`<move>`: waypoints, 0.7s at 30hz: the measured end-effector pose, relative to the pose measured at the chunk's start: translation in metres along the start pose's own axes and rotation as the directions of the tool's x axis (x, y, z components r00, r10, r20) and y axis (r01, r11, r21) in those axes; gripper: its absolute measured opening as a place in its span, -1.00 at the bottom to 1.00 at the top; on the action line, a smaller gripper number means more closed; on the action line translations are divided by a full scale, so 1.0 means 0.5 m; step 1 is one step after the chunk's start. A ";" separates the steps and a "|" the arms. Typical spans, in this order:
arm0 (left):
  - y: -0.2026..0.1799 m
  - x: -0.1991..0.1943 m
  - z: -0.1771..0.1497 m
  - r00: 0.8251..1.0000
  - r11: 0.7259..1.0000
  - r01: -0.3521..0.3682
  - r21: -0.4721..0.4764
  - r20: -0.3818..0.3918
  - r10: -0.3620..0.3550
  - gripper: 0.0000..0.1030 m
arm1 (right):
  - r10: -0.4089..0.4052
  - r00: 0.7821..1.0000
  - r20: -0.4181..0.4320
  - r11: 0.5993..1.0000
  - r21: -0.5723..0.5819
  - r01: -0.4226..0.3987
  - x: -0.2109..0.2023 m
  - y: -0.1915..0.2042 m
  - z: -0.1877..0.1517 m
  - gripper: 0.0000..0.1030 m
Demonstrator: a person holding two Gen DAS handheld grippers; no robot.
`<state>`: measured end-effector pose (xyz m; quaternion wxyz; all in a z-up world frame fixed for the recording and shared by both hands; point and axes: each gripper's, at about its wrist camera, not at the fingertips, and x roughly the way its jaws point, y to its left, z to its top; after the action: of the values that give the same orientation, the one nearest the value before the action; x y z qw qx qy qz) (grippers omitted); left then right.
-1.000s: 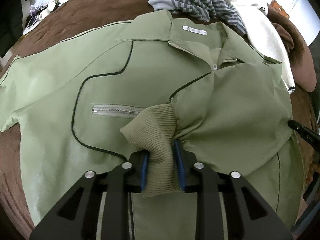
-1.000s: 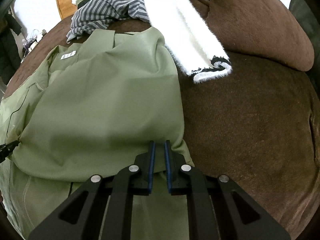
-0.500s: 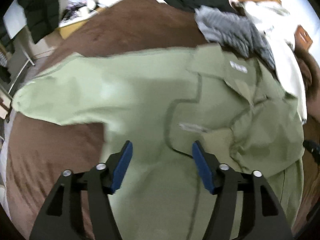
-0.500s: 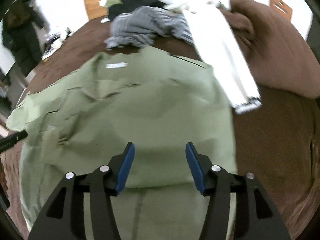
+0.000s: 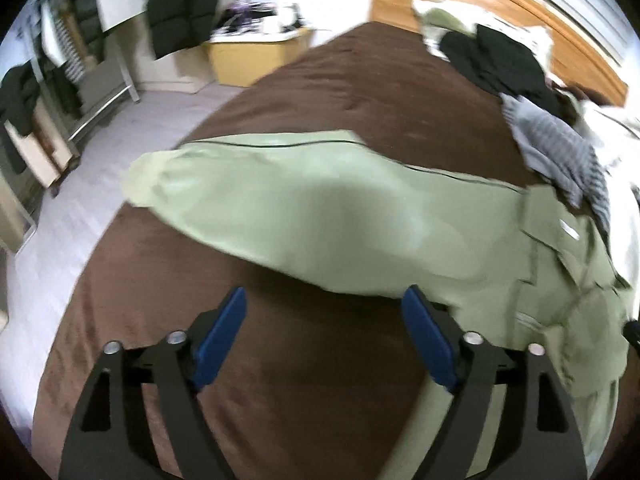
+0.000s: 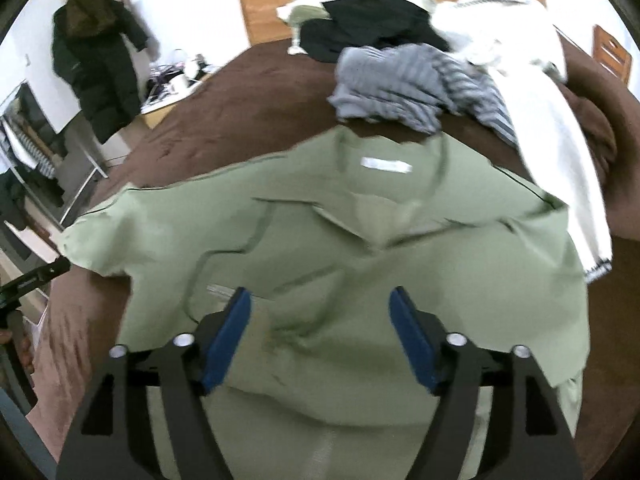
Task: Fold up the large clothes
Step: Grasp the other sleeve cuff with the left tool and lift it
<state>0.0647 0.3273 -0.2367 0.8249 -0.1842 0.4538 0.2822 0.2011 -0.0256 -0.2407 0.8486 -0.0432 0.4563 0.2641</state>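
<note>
The green jacket (image 6: 360, 280) lay spread on the brown bedspread (image 5: 320, 380), one sleeve (image 5: 280, 208) stretched sideways. My left gripper (image 5: 326, 340) and right gripper (image 6: 320, 336) had just been opening and held nothing.

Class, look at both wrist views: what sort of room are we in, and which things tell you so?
Most likely a bedroom: a bed with a brown blanket and wooden headboard, clothes heaped by it, and a dark coat hanging by the wall.
</note>
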 end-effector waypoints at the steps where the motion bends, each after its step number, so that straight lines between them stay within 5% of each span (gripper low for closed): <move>1: 0.031 0.007 0.005 1.000 0.999 -0.005 -0.033 0.003 0.005 0.66 | 0.007 1.000 0.002 1.000 -0.012 -0.007 0.002 0.017 0.005 0.45; 10: 0.211 0.097 0.034 1.000 0.976 0.024 -0.218 -0.006 -0.026 0.70 | 0.032 0.999 -0.008 0.994 -0.104 -0.033 0.052 0.141 0.024 0.48; 17: 0.230 0.198 0.051 0.998 0.976 0.050 -0.210 -0.036 -0.058 0.57 | 0.018 0.999 -0.036 0.990 -0.137 -0.023 0.095 0.183 0.006 0.48; 21: 0.258 0.227 0.061 0.995 0.952 0.089 -0.294 -0.009 -0.096 0.57 | 0.012 0.999 -0.043 0.991 -0.130 -0.018 0.110 0.191 0.001 0.49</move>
<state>0.0515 0.4779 -0.3236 0.7955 -0.3289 0.4071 0.3053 0.1793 0.0791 -0.2685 0.8322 -0.1006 0.4563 0.2986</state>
